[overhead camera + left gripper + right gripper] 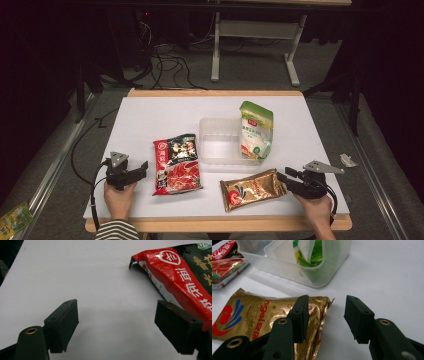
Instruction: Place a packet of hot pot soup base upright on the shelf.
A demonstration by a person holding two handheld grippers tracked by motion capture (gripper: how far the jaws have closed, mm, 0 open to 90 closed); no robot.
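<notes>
Right gripper (283,175) sits low at the near right of the table, held level and pointing left at the gold pouch (252,189); jaws apart, not clamped, one jaw over the pouch's crinkled right corner, the other over bare tabletop. In the right gripper view the right gripper (326,312) straddles that corner of the gold pouch (259,315). Right hand (316,206) wraps the body from below, forearm coming in from the near edge. Left gripper (144,166) is at near left, level, jaws wide open and empty, aimed at the red-and-black pouch (176,163); left hand (118,192) grips it, striped sleeve (116,230) behind. Table (150,115) is flat matte white with a wooden edge. Clear plastic tub (216,142) sits mid-table, a green-and-white pouch (255,130) leaning in its right end. Foil pouches glossy, wrinkled. Beyond: grey carpet, black cables (167,62), a metal stand's legs (216,50), dark room.
</notes>
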